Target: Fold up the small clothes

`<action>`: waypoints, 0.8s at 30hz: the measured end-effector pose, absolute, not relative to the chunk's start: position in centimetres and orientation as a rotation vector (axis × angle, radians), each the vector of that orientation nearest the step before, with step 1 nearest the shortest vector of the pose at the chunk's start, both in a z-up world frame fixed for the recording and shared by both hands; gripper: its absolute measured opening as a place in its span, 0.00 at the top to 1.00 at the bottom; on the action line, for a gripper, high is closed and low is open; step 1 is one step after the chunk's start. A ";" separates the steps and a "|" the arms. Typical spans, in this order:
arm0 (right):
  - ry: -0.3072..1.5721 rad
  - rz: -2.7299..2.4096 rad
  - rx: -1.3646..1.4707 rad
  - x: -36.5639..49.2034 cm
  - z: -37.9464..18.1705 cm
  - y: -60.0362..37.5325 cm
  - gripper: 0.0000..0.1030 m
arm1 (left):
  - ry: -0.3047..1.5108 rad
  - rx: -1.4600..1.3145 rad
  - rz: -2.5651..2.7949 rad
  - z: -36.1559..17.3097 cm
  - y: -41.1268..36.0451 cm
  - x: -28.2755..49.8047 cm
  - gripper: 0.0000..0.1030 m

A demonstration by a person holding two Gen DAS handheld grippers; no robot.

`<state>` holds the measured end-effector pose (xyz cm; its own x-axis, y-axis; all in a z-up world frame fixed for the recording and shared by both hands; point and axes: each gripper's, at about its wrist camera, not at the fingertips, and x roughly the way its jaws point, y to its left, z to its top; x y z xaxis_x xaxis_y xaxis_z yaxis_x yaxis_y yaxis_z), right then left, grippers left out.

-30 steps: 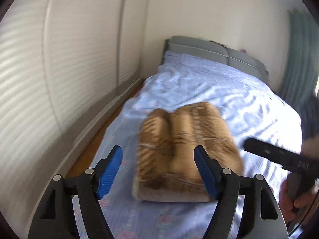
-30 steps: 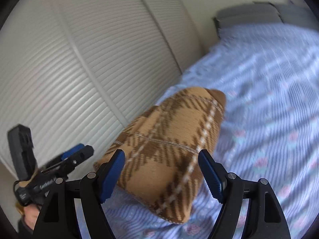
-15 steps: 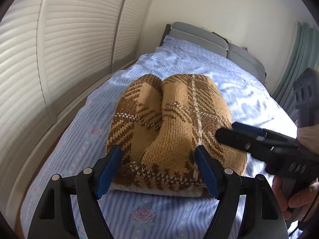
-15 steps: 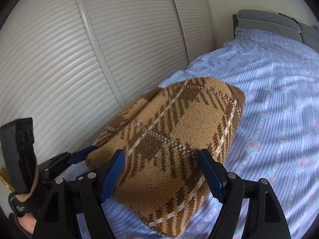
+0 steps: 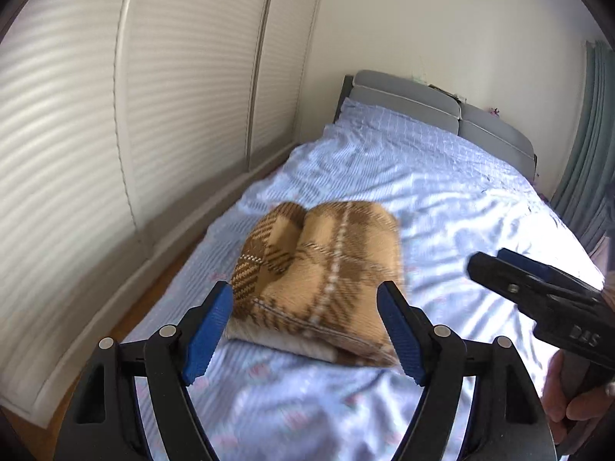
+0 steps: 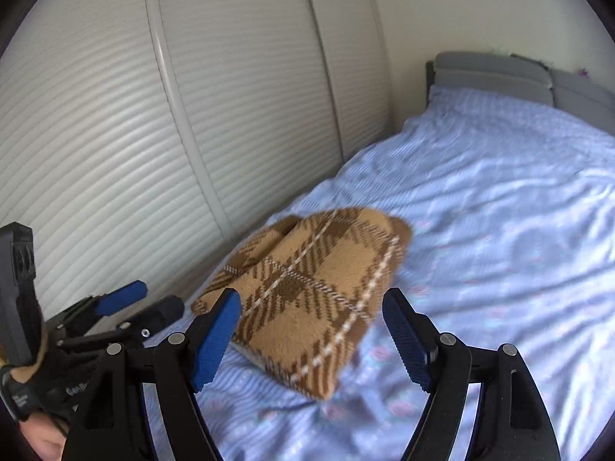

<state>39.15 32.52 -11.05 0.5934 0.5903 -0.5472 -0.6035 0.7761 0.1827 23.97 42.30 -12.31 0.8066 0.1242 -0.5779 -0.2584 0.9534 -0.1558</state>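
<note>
A brown and tan plaid knit garment (image 5: 323,272) lies folded in a compact bundle on the blue sheet near the bed's left edge; it also shows in the right wrist view (image 6: 311,296). My left gripper (image 5: 305,332) is open and empty, just short of the bundle's near edge. My right gripper (image 6: 313,340) is open and empty, held over the bundle's near corner. The right gripper's fingers (image 5: 538,288) show at the right of the left wrist view; the left gripper (image 6: 123,307) shows at the lower left of the right wrist view.
The bed (image 5: 442,207) has a blue flowered sheet and a grey headboard (image 5: 434,103) at the far end. White slatted wardrobe doors (image 5: 134,123) run along the left side, with a strip of wooden floor (image 5: 153,280) between. A grey-green curtain (image 5: 592,146) hangs at the right.
Both grippers have drawn back and up from the folded bundle, which now looks smaller and farther away. The bundle stays on the bed.
</note>
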 end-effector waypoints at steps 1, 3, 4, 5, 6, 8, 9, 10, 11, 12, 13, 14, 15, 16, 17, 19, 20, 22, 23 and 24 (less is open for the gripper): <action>0.608 0.685 -0.025 37.9 -10.1 31.2 0.25 | 0.594 -0.221 0.213 -11.2 41.2 23.0 0.22; 0.575 0.637 -0.046 35.6 -8.3 28.6 0.25 | 0.585 -0.199 0.220 -9.1 38.9 21.3 0.19; 0.562 0.623 -0.048 34.4 -7.3 27.2 0.25 | 0.582 -0.190 0.220 -8.1 37.7 20.6 0.19; 0.553 0.609 -0.045 33.3 -6.4 25.7 0.25 | 0.581 -0.179 0.216 -7.3 36.3 19.8 0.18; 0.545 0.590 -0.044 31.9 -5.6 24.0 0.25 | 0.580 -0.167 0.210 -6.4 34.8 18.9 0.17; 0.532 0.558 -0.046 29.2 -4.1 20.9 0.25 | 0.573 -0.157 0.185 -5.1 31.9 17.3 0.16; 0.526 0.543 -0.048 28.0 -3.5 19.3 0.25 | 0.568 -0.152 0.171 -4.5 30.3 16.3 0.15; 0.521 0.521 -0.048 26.9 -2.8 17.6 0.25 | 0.560 -0.145 0.160 -4.0 28.8 15.5 0.14; 0.517 0.500 -0.045 25.8 -2.3 15.9 0.24 | 0.551 -0.135 0.151 -3.5 27.2 14.5 0.12; 0.511 0.479 -0.039 24.7 -1.7 14.0 0.22 | 0.541 -0.127 0.137 -3.1 25.5 13.5 0.11; 0.505 0.454 -0.032 23.6 -1.2 12.3 0.21 | 0.535 -0.122 0.121 -2.7 24.0 12.8 0.11; 0.498 0.427 -0.025 22.6 -0.9 10.6 0.19 | 0.533 -0.121 0.103 -2.4 22.6 12.0 0.11; 0.487 0.397 -0.021 21.4 -0.5 8.7 0.18 | 0.536 -0.121 0.080 -2.1 20.9 11.4 0.10; 0.475 0.365 -0.025 20.3 -0.2 7.1 0.18 | 0.539 -0.118 0.059 -1.9 19.5 10.9 0.10; 0.463 0.328 -0.030 19.3 0.0 5.6 0.17 | 0.540 -0.110 0.039 -1.7 18.0 10.2 0.10; 0.448 0.263 -0.025 17.2 0.2 2.4 0.13 | 0.539 -0.081 0.015 -1.4 14.8 8.9 0.06; 0.442 0.241 -0.020 16.3 0.3 0.9 0.11 | 0.537 -0.070 0.006 -1.3 13.5 8.4 0.03; 0.433 0.200 -0.016 14.4 0.4 -1.7 0.11 | 0.529 -0.043 -0.019 -1.0 10.6 7.3 0.02; 0.432 0.182 -0.018 13.6 0.4 -2.9 0.10 | 0.532 -0.028 -0.029 -1.0 9.3 6.6 0.00; 0.434 0.161 -0.019 13.0 0.3 -4.0 0.10 | 0.538 -0.016 -0.041 -1.0 8.1 6.1 0.00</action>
